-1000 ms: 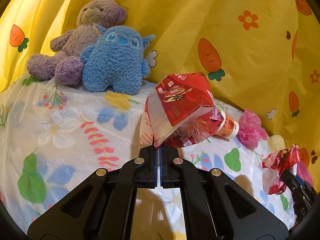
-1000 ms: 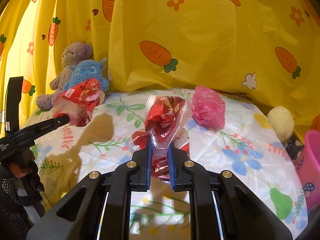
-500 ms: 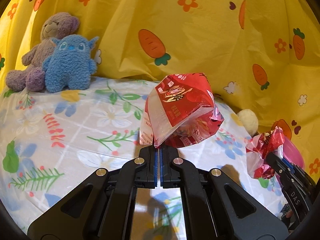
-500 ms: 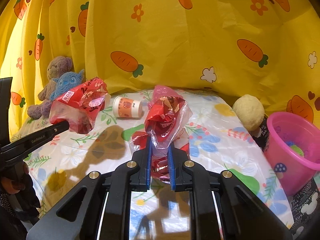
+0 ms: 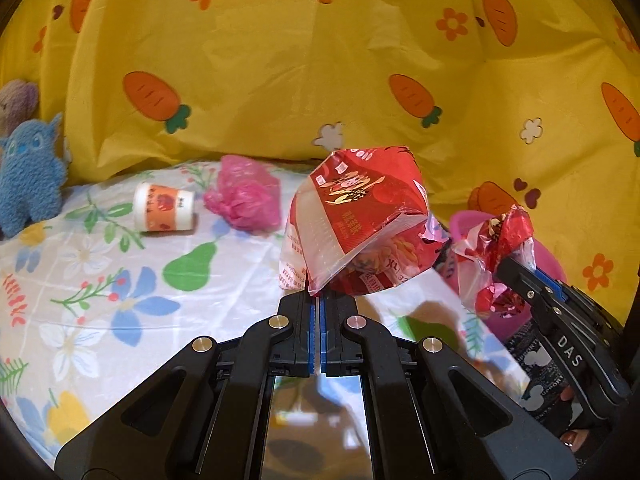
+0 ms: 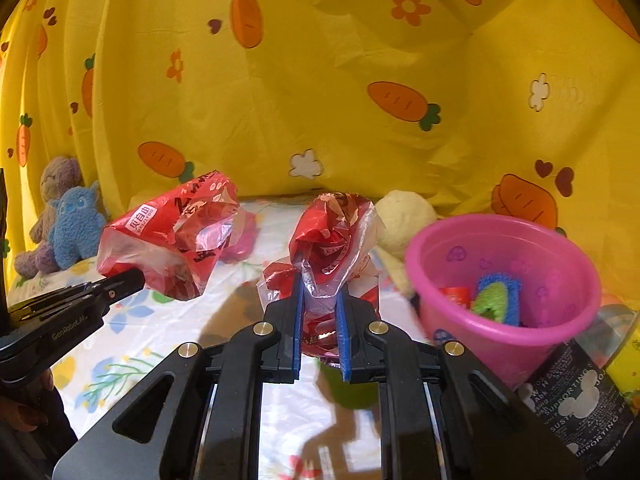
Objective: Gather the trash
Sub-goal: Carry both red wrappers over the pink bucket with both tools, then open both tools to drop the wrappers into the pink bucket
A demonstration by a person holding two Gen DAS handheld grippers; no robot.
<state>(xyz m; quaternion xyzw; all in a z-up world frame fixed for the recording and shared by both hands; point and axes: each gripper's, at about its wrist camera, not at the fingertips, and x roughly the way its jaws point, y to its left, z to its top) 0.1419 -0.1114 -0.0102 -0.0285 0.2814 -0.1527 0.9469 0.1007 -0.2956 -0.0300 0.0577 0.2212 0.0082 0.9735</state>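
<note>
My left gripper is shut on the edge of a large red snack bag and holds it above the bed; the bag also shows in the right wrist view. My right gripper is shut on a crumpled red and clear wrapper, just left of a pink bucket. The wrapper shows in the left wrist view in front of the bucket. A paper cup lies on its side and a pink plastic bag sits on the bed.
A floral sheet covers the bed, with a yellow carrot curtain behind. A blue plush and a purple bear sit far left. A cream plush lies behind the bucket. A black printed bag stands at right.
Both grippers have swung right with their wrappers. The pink bucket has come closer to the right gripper, and the plush toys have slid to the far left.
</note>
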